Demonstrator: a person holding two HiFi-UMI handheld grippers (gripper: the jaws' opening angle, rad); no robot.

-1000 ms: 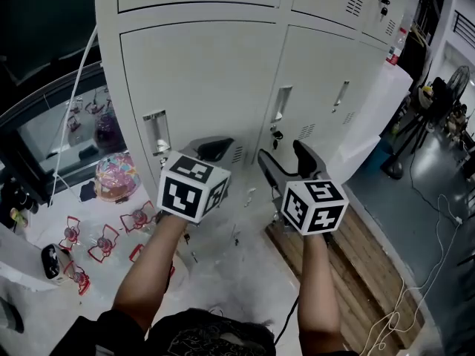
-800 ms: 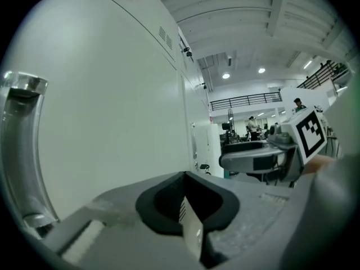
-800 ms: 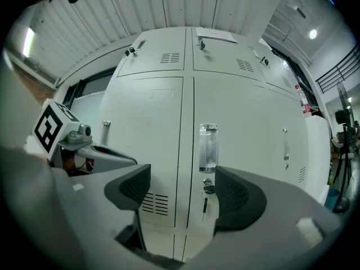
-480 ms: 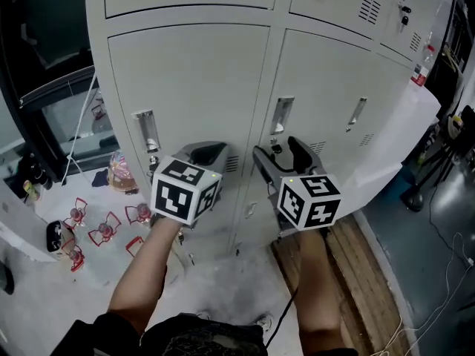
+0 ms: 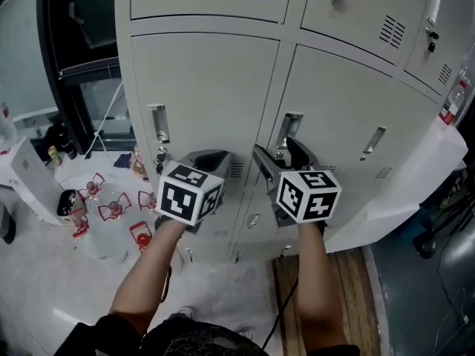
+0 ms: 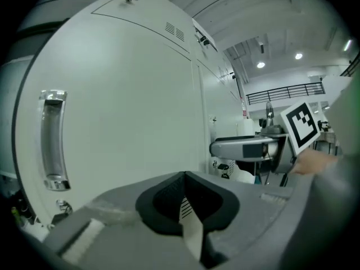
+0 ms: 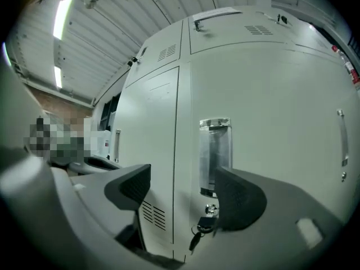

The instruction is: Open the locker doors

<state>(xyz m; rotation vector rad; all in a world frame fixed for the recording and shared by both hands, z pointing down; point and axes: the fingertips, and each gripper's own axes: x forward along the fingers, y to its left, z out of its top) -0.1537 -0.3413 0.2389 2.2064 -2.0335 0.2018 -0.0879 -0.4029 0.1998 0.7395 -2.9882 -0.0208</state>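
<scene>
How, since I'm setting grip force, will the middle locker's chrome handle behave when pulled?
The handle looks like rigid polished metal set into the door, so likely stiff but slippery. The door looks like thin sheet steel, probably light to swing. The key hanging below would likely jiggle.

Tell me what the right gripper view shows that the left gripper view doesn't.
Right gripper view only: the middle door's handle face-on, a key hanging below it, and the right gripper with jaws apart. Left gripper view only: the left gripper, jaws together on nothing, and the right gripper's marker cube. Both: the closed left door and its handle.
</scene>
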